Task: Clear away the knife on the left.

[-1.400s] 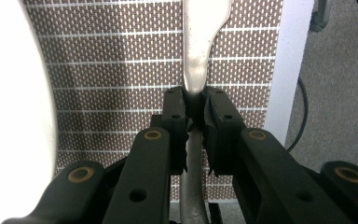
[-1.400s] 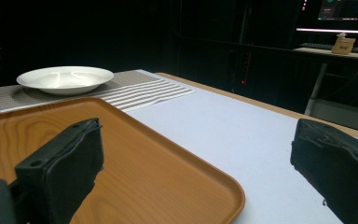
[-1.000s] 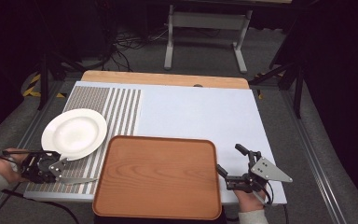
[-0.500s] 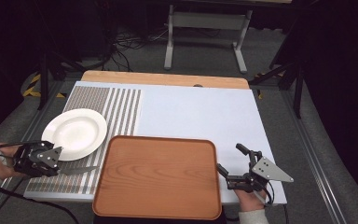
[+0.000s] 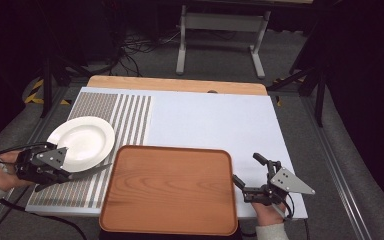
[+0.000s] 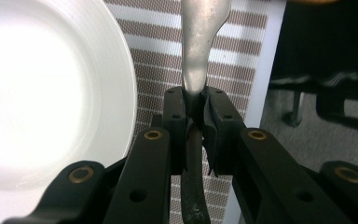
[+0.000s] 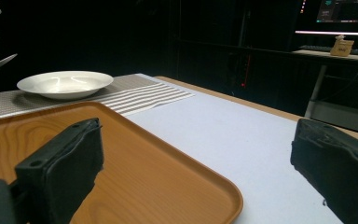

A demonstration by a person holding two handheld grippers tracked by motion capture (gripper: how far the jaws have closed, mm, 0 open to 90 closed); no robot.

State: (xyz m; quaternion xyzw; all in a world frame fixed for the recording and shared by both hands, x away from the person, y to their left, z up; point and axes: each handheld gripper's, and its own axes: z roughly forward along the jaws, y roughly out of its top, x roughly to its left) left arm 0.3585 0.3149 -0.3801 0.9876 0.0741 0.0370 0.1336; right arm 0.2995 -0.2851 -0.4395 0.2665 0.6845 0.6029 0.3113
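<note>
While the left gripper (image 5: 62, 173) is clamping its jaws tight on the handle of a metal knife (image 6: 200, 51), the blade is pointing out level over the striped mat, just beside the white plate (image 5: 82, 142) on its near side. The knife is looking thin, stiff, light and smooth, so I am judging it prone to swivelling or slipping in the pads; taking it at the handle's thicker part, as here, seems soundest. The right gripper (image 5: 256, 176), well apart from the plate past the wooden tray (image 5: 170, 187), is standing wide open, gripping nothing.
</note>
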